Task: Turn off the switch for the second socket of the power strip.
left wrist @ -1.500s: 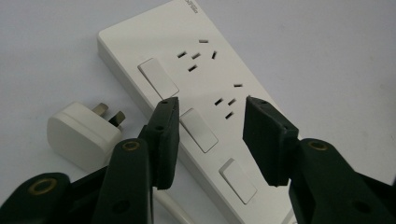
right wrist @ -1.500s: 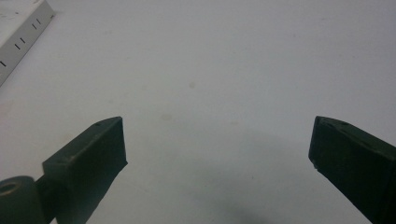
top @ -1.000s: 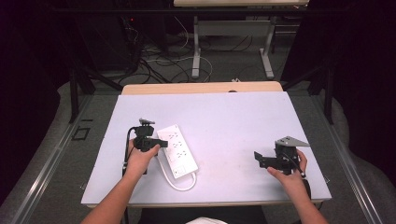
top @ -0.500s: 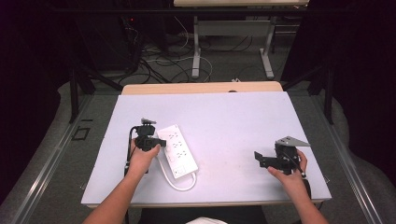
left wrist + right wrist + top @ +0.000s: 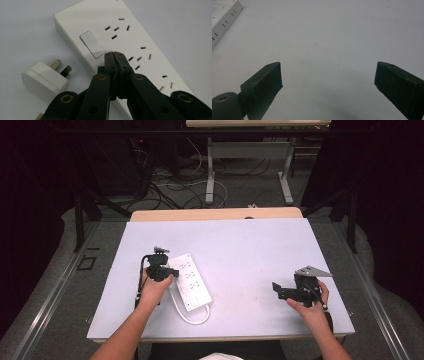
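Power strip [image 5: 130, 40], a long white plastic block with rounded edges, lies flat on the pale surface [image 5: 250, 250], toward its left half as the high view shows it. Its glossy face carries a raised rectangular rocker switch [image 5: 92, 44] and rows of narrow dark slots. Just beside the strip's switch end lies its white moulded plug [image 5: 43, 80], on its side with dull metal pins pointing toward the strip, and a white cord [image 5: 187, 315] loops off the strip's near end. The left gripper [image 5: 114, 53] holds its black fingers pressed together on nothing, tips right beside the switch; whether they touch the strip's face is hard to tell from this angle. Should the tips push down off-centre, they could skate across the slick plastic, or shove the light strip sideways over the smooth surface and into the loose plug. The right gripper [image 5: 328, 75] hovers well away from the strip, matte blocky fingers spread wide over bare surface, so nothing steadies the strip against such a push. A corner of the strip appears at the far left of the right gripper view.
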A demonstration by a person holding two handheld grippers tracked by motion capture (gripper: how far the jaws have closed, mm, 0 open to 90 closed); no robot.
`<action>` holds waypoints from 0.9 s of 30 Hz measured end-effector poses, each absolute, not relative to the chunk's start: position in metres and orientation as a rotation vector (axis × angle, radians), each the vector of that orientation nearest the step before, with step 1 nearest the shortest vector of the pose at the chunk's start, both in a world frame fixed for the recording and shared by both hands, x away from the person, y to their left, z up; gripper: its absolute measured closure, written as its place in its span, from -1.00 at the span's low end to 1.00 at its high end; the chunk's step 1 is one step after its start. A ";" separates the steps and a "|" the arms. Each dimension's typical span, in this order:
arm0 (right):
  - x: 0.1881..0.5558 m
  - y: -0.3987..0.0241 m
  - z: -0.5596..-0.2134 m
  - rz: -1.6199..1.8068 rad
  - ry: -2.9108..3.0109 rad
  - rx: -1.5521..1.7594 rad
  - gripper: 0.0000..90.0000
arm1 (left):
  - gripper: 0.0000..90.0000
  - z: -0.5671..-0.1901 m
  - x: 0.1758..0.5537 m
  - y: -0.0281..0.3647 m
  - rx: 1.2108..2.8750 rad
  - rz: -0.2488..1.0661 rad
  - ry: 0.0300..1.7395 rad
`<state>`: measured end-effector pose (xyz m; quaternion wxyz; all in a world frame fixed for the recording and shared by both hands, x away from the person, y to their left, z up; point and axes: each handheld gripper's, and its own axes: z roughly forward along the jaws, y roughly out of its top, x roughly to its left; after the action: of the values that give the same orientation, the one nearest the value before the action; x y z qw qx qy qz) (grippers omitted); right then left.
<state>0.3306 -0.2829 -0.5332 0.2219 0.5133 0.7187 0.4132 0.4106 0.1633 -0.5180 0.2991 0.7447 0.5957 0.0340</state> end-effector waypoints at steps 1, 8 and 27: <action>0.331 -0.283 -0.533 1.143 1.985 1.421 -0.84 | 1.00 -0.518 0.411 0.163 1.978 0.090 1.582; 0.331 -0.283 -0.533 1.146 1.987 1.422 -0.84 | 1.00 -0.519 0.411 0.162 1.968 0.109 1.587; 0.331 -0.284 -0.533 1.150 1.989 1.418 -0.83 | 1.00 -0.521 0.413 0.163 1.989 0.155 1.582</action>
<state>0.3305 -0.2835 -0.5329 0.2190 0.5124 0.7190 0.4155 0.4127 0.1625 -0.5207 0.2935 0.7467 0.5941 0.0580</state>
